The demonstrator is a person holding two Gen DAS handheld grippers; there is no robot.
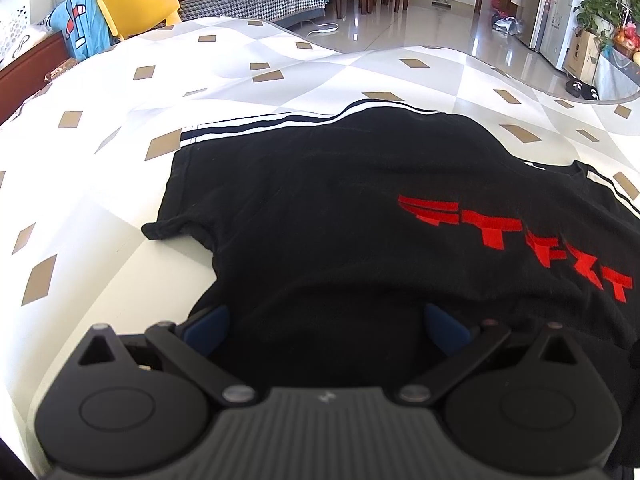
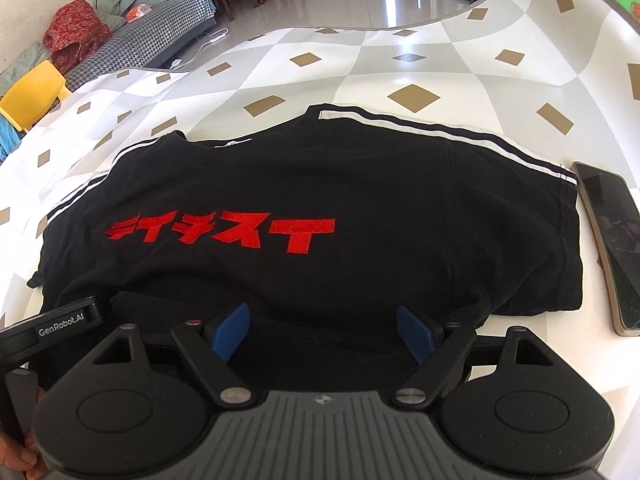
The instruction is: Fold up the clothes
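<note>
A black T-shirt with red lettering and white shoulder stripes lies flat on the table, which is covered by a white and grey checked cloth. My left gripper is open over the shirt's near edge, its blue pads wide apart with dark cloth lying between them. My right gripper is open too, with pads spread over the near hem further right. In the right wrist view the left gripper's body shows just to the left. A raised fold of the shirt hides both sets of fingertips.
A dark phone lies on the table just right of the shirt. A yellow chair stands beyond the far left table edge, with a sofa behind it. A hand shows at the lower left corner.
</note>
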